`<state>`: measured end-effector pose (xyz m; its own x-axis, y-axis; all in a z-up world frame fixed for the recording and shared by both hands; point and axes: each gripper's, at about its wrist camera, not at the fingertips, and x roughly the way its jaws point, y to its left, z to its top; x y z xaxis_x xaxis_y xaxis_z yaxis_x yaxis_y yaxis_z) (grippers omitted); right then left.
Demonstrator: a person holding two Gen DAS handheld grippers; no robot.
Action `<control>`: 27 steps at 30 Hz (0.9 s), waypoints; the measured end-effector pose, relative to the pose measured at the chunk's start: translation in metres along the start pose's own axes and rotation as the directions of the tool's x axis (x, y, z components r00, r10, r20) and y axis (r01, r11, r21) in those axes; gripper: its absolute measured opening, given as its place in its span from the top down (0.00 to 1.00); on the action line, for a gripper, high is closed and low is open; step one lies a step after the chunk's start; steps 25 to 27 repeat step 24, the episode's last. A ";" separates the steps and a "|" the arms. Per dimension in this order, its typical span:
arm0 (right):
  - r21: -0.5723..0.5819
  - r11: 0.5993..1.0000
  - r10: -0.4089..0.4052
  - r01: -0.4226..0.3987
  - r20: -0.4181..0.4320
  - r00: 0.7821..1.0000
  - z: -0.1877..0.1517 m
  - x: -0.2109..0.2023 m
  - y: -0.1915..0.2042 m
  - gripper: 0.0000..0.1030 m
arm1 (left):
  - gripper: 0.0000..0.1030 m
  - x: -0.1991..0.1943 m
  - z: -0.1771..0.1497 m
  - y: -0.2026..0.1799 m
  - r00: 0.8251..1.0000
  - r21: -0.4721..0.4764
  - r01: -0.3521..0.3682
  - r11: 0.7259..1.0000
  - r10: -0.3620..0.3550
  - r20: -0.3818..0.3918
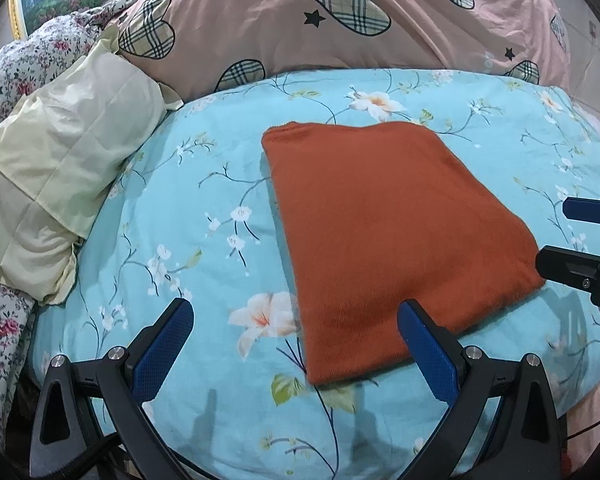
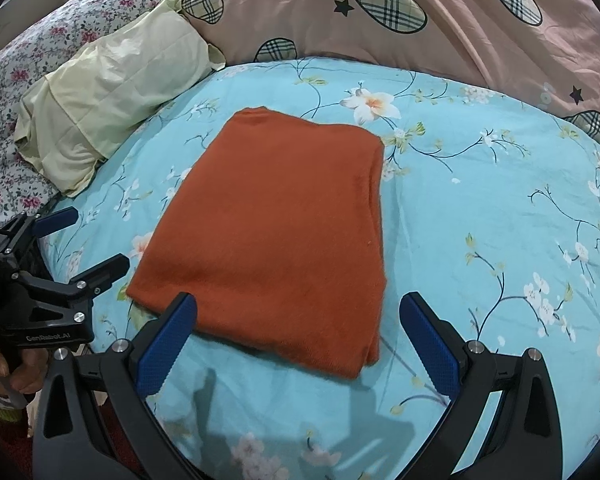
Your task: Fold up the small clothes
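A rust-orange fuzzy knit garment (image 1: 392, 232), folded into a thick rectangle, lay flat near the middle of the turquoise cotton sheet printed with white blossoms and thin dark branches (image 1: 188, 208). Its nap looked soft and slightly brushed; along one long side the stacked layers showed as a doubled edge (image 2: 376, 216). The left gripper (image 1: 296, 350) hovered at the near edge with its blue, finely textured pads spread wide, holding nothing; one pad overlapped the cloth's near corner in that view, though I could not tell whether it touched. The right gripper (image 2: 298, 338) was likewise spread wide and empty, straddling the garment's near edge. Bare sheet ran all around the garment. Behind it rose a pink quilt with plaid hearts and small black stars (image 1: 292, 12), and to the left sat a pale yellow creased pillow (image 1: 64, 152) against a small-flowered white bedspread (image 2: 40, 52).
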<state>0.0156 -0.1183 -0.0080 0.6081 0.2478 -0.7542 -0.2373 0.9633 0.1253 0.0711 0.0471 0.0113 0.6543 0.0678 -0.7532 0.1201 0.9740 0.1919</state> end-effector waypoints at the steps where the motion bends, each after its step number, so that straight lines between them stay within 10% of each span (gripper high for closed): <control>1: 0.003 1.000 0.000 0.000 -0.001 1.000 0.002 0.001 -0.002 0.02 | 0.01 0.001 0.002 0.000 1.000 0.001 -0.003 1.000 0.003 0.001; 27: 0.031 0.999 0.032 -0.031 -0.023 0.999 0.018 0.028 -0.010 0.02 | 0.01 0.019 0.023 0.015 1.000 -0.052 0.002 0.999 -0.002 -0.005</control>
